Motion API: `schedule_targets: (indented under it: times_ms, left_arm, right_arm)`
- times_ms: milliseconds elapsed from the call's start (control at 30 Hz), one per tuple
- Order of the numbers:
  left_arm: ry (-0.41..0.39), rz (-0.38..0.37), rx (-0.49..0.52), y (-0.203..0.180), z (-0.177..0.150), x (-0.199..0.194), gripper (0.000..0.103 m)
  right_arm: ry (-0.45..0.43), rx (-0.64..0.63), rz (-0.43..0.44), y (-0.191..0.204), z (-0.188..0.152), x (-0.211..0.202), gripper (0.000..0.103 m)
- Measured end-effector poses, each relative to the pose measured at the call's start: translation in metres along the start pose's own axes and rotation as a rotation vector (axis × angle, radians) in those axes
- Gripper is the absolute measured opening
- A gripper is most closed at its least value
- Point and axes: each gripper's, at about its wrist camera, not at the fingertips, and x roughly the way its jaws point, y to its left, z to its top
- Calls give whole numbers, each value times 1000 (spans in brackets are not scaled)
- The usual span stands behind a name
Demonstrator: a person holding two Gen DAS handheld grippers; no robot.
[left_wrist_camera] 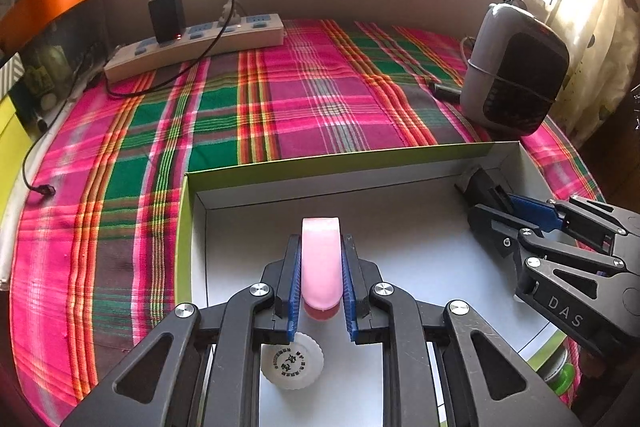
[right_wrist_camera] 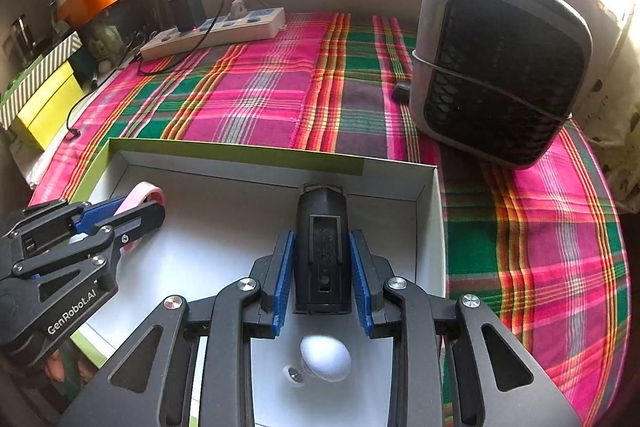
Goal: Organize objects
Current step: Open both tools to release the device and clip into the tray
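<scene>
The pink tape roll (left_wrist_camera: 321, 263) stands on edge at lower centre of the left wrist view, pinched between the blue pads of the left gripper (left_wrist_camera: 321, 281), whose jaws are nearly as closed as they go, tight on its 2 flat sides. It hangs over the white floor of the open box (left_wrist_camera: 400, 173), which lies across the lower half of both frames on the plaid cloth (left_wrist_camera: 304, 87). Whether the roll's lower edge touches the floor cannot be told.

At lower centre of the right wrist view, the black stapler-like tool (right_wrist_camera: 323, 251) sits lengthwise between the pads of the right gripper (right_wrist_camera: 323, 279), whose jaws are partly closed and clamped on its sides. Its far end reaches near the box's back wall, toward the right-hand corner.

A white serrated cap (left_wrist_camera: 293, 367) lies on the box floor just under the left gripper, and a white egg-shaped object (right_wrist_camera: 326, 358) with a small clear piece beside it lies under the right one.

The risks are judgements. A roll let go on its edge could well roll across the smooth floor or tip onto the cap. Lowering either gripper straight down may press its frame onto the small item beneath it. The black tool, if pushed further, could jam against the back wall and shift the light box on the cloth. The 2 grippers are near each other inside 1 box, so a sideways swing could knock them together.
</scene>
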Motion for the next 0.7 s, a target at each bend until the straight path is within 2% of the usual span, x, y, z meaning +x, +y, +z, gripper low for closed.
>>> schedule_targets:
  times_ms: [233,700]
  left_arm:
    - [3,2,8,-1,0,-1,18]
    - [8,3,19,-6,-3,-4,29]
  right_arm:
    - [-1,0,-3,0,-1,0,29]
    - [-2,14,-2,1,-1,-1,29]
